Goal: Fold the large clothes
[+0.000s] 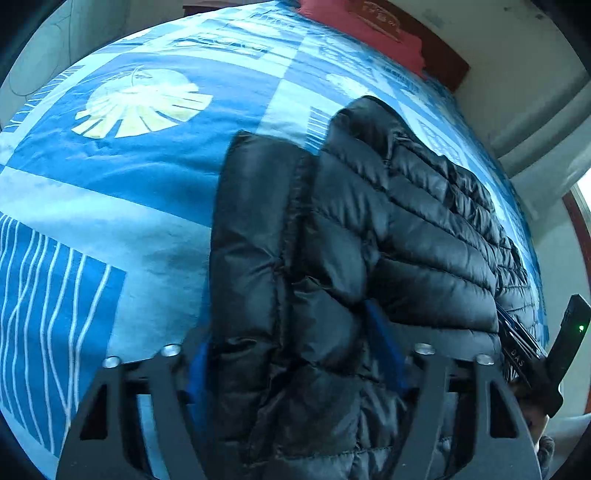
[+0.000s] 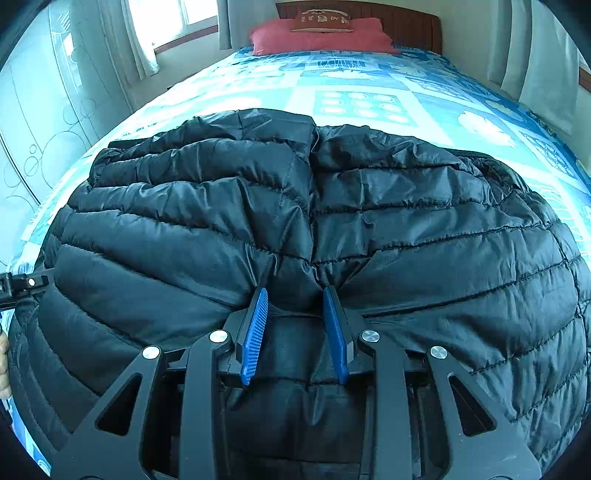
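Observation:
A black quilted puffer jacket (image 2: pixel 369 229) lies spread across the near end of the bed. My right gripper (image 2: pixel 295 291) is shut on a fold at its near edge, and the fabric puckers between the blue fingers (image 2: pixel 255 332). In the left wrist view a thick folded part of the jacket (image 1: pixel 280 258) runs away from the camera. It fills the gap of my left gripper (image 1: pixel 288 325), and both blue pads (image 1: pixel 384 347) press into it from the sides. The left pad is mostly hidden by fabric.
The bed carries a blue patterned sheet (image 1: pixel 110 177). Red pillows (image 2: pixel 317 37) lie against a dark wooden headboard (image 2: pixel 406 22). Curtains (image 2: pixel 140 40) and a window stand at the left, and a pale wardrobe (image 2: pixel 44 110) runs alongside the bed. A hand (image 2: pixel 3 362) shows at the left edge.

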